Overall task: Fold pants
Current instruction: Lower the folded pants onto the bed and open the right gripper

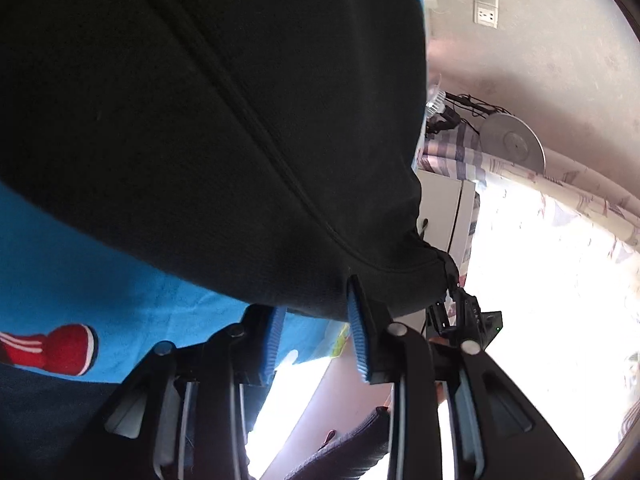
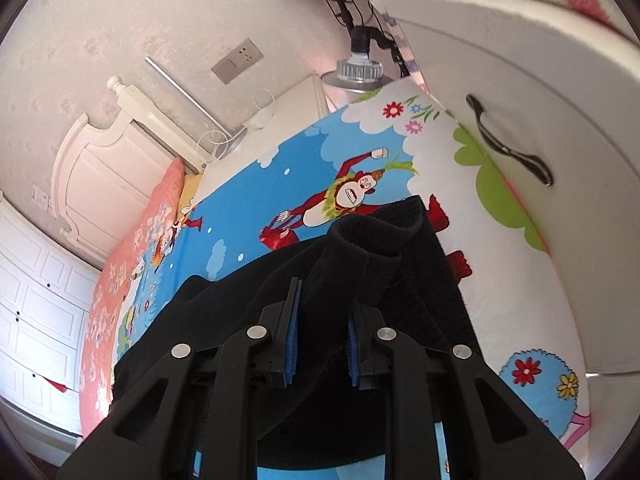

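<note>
Pinching was under way on the right: your right gripper (image 2: 320,340) had a bunched ridge of the black pants (image 2: 360,272) between its blue pads (image 2: 291,340), apparently clamped. Your left gripper (image 1: 316,334) stood spread, pads apart, the pants' edge (image 1: 224,128) draped just over the tips; contact unclear. The pants lay rumpled across the cartoon bedspread (image 2: 256,200), toward its white border near the cabinet. Judged early: no tidy fold showed; smoothing and folding remained.

Black pants (image 2: 360,248); blue cartoon-print sheet (image 2: 248,216) (red monkey).
</note>
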{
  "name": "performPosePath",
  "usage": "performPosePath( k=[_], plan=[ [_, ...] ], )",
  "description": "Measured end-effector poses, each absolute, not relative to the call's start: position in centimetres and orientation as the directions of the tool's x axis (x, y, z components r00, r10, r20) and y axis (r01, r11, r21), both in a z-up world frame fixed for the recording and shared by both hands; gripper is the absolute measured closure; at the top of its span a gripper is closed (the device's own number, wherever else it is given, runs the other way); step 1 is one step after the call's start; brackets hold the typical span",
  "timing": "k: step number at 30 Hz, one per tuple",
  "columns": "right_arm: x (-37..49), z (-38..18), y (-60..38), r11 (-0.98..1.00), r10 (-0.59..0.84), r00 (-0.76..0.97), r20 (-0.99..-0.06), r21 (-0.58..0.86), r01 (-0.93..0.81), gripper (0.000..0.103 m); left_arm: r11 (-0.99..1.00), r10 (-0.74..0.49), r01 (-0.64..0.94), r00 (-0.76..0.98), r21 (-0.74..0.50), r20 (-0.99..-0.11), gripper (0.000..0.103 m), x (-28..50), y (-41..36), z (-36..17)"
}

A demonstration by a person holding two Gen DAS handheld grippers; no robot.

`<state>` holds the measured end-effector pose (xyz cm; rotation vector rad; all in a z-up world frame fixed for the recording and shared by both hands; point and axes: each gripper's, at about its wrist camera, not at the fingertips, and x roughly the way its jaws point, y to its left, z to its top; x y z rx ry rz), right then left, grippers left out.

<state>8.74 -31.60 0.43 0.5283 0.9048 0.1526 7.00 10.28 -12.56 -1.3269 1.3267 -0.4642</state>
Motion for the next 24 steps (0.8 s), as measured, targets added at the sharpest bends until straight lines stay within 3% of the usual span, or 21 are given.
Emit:
performPosePath(
  k=[2, 5, 6, 8, 10, 14, 24],
  plan=[
    [10.7, 1.1, -31.0, 0.855, 0.364, 0.608, -0.705, 0.513, 0.082, 0.084, 0.311, -0.843, -0.379, 0.313, -0.872, -0.437, 0.097, 8.2, 10.8, -11.4],
    [8.9, 5.7, -30.2, 0.838, 0.425, 0.717, -0.553, 0.539, -0.081, 0.085, 0.34, -0.802, -0.28, 0.412, -0.898, -0.432, 0.097, 9.4, 12.3, -6.9],
    [8.1, 5.5, -30.6, 0.849, 0.406, 0.728, -0.552, 0.523, -0.077, 0.085, 0.371, -0.779, -0.223, 0.454, -0.901, -0.433, 0.097, 9.2, 12.7, -4.8],
    [8.1, 0.8, -32.7, 0.846, 0.369, 0.653, -0.662, 0.529, 0.059, 0.085, 0.475, -0.74, -0.129, 0.476, -0.87, -0.475, 0.097, 8.3, 12.4, -2.2],
    [7.1, -4.3, -34.8, 0.825, 0.363, 0.57, -0.737, 0.539, 0.171, 0.085, 0.528, -0.754, -0.129, 0.382, -0.839, -0.534, 0.097, 8.3, 10.9, -3.9],
    [4.3, -5.9, -35.6, 0.838, 0.342, 0.563, -0.752, 0.515, 0.179, 0.085, 0.55, -0.763, -0.203, 0.271, -0.81, -0.587, 0.097, 7.4, 9.1, -8.9],
    [3.7, -7.3, -36.2, 0.827, 0.321, 0.571, -0.756, 0.517, 0.22, 0.084, 0.493, -0.78, -0.24, 0.304, -0.836, -0.547, 0.097, 5.3, 10.3, -11.9]
  ],
)
